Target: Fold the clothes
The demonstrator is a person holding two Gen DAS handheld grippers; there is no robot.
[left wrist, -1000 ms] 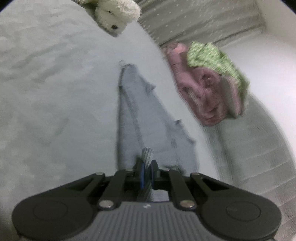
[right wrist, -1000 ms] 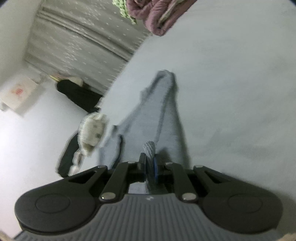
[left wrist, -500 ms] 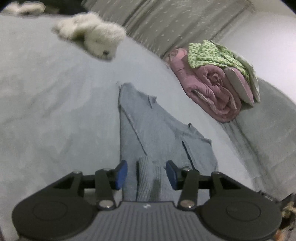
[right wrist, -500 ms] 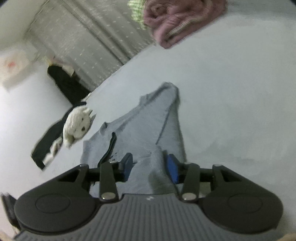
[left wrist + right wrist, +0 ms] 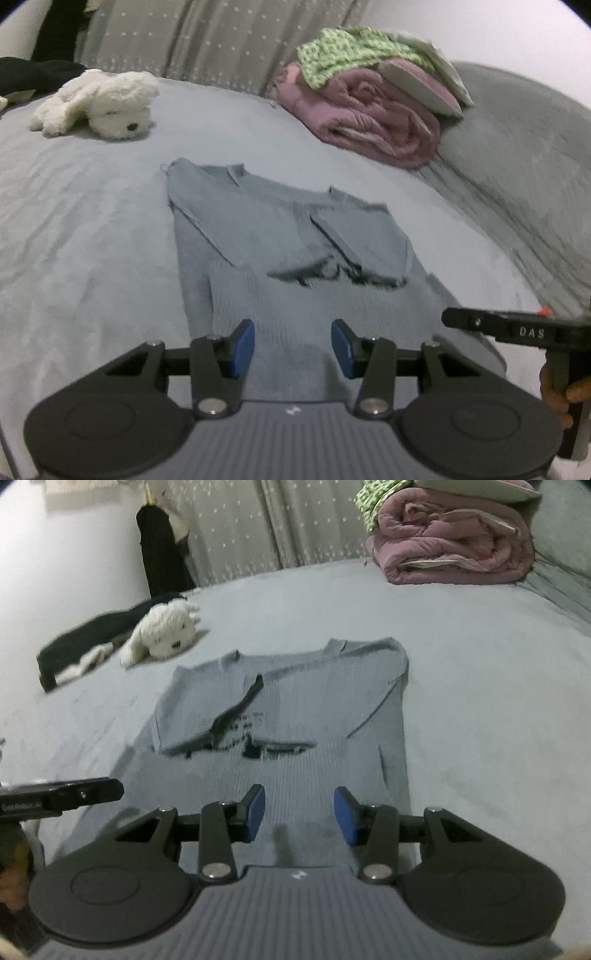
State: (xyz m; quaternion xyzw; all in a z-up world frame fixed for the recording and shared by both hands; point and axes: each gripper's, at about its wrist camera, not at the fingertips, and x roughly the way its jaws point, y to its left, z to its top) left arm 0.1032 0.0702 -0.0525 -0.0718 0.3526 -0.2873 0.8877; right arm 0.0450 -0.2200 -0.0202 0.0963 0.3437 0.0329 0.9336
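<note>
Both tongs released sweater (image 5: 280, 236), now spread | right view only: hanging black garment (image 5: 162, 554)

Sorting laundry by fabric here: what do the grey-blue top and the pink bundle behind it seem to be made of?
The grey-blue top looks like a ribbed knit, perhaps cotton or a blend: fine parallel ridges run down its matte surface. The pink bundle looks like a padded quilt in soft, matte fabric: thick puffy rolls with a pale lining at its folds. The exact fibre cannot be told.
</note>
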